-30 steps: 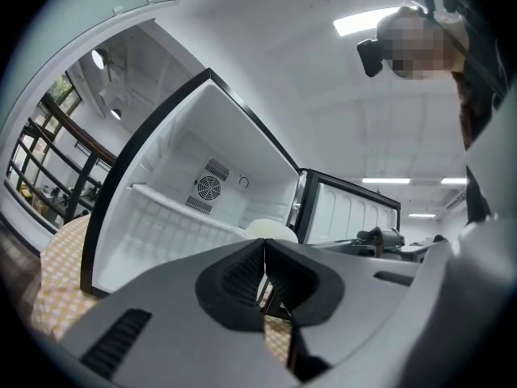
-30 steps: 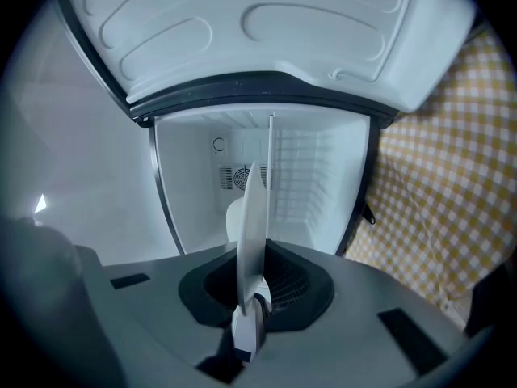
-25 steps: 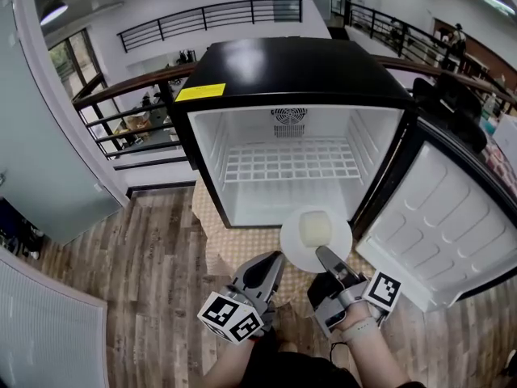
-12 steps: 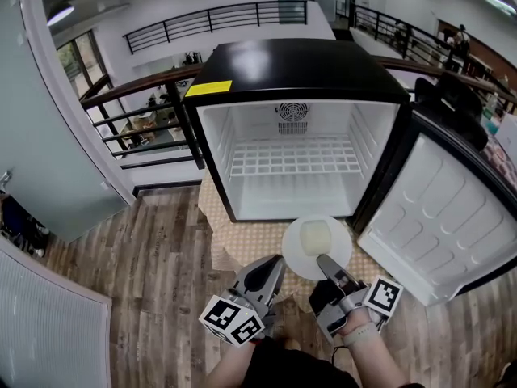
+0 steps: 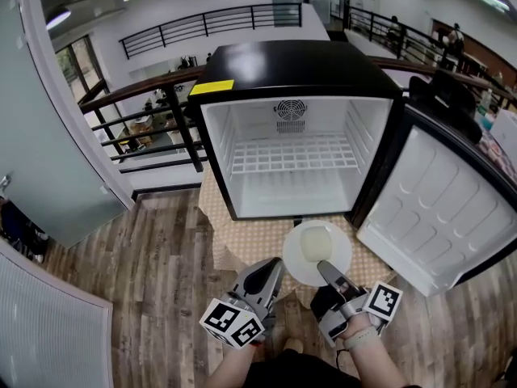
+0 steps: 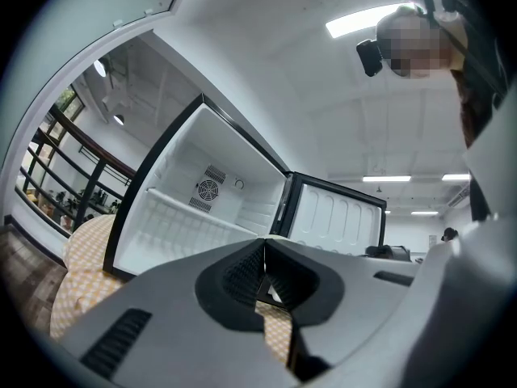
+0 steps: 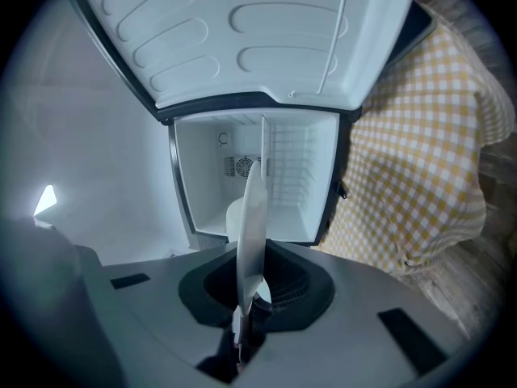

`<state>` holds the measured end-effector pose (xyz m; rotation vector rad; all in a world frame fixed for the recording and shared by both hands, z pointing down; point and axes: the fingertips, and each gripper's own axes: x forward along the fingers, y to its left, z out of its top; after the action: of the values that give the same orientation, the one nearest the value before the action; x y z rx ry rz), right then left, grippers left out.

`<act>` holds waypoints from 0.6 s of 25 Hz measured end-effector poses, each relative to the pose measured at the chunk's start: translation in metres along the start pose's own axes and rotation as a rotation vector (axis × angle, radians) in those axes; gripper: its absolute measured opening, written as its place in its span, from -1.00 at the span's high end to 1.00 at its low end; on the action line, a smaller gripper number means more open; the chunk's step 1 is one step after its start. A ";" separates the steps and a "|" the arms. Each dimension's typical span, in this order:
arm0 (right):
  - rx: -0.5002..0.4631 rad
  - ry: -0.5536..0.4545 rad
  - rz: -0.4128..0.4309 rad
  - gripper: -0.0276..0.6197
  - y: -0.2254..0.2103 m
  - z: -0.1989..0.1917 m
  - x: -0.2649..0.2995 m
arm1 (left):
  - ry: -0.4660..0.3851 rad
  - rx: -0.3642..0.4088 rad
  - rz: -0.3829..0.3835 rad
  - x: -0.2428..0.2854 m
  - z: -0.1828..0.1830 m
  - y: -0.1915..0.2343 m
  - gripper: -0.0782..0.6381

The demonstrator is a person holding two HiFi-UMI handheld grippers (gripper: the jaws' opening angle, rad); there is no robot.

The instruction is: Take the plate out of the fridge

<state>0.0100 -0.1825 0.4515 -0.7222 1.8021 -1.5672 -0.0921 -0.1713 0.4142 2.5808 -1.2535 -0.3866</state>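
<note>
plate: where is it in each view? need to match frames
Head view: plate lower centre, below the open fridge, held by the right gripper.
Left gripper view: not clearly in it.
Right gripper view: plate edge-on at centre, clamped between the jaws.
Shared landmark: the fridge's fan grille.

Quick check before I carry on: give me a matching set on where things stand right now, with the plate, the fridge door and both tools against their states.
Things:
1. plate
2. fridge door
3. left tool
4. right tool

States:
a. swung wide open
b. jaws together, nothing between them
c. held out in front of the fridge
d. clamped on the plate's rim

Pairs: 1-c, 2-a, 3-b, 4-d
</note>
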 end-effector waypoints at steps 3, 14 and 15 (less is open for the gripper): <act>-0.006 -0.007 -0.002 0.76 0.000 -0.008 -0.011 | -0.003 -0.001 -0.008 -0.008 0.000 -0.006 0.75; 0.008 -0.024 -0.020 0.76 0.008 -0.060 -0.068 | 0.019 -0.020 -0.011 -0.076 -0.006 -0.043 0.75; 0.011 -0.026 -0.019 0.76 0.008 -0.064 -0.073 | 0.020 -0.018 -0.010 -0.082 -0.006 -0.045 0.76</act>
<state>0.0079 -0.0852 0.4570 -0.7534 1.7720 -1.5717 -0.1056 -0.0788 0.4152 2.5705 -1.2260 -0.3717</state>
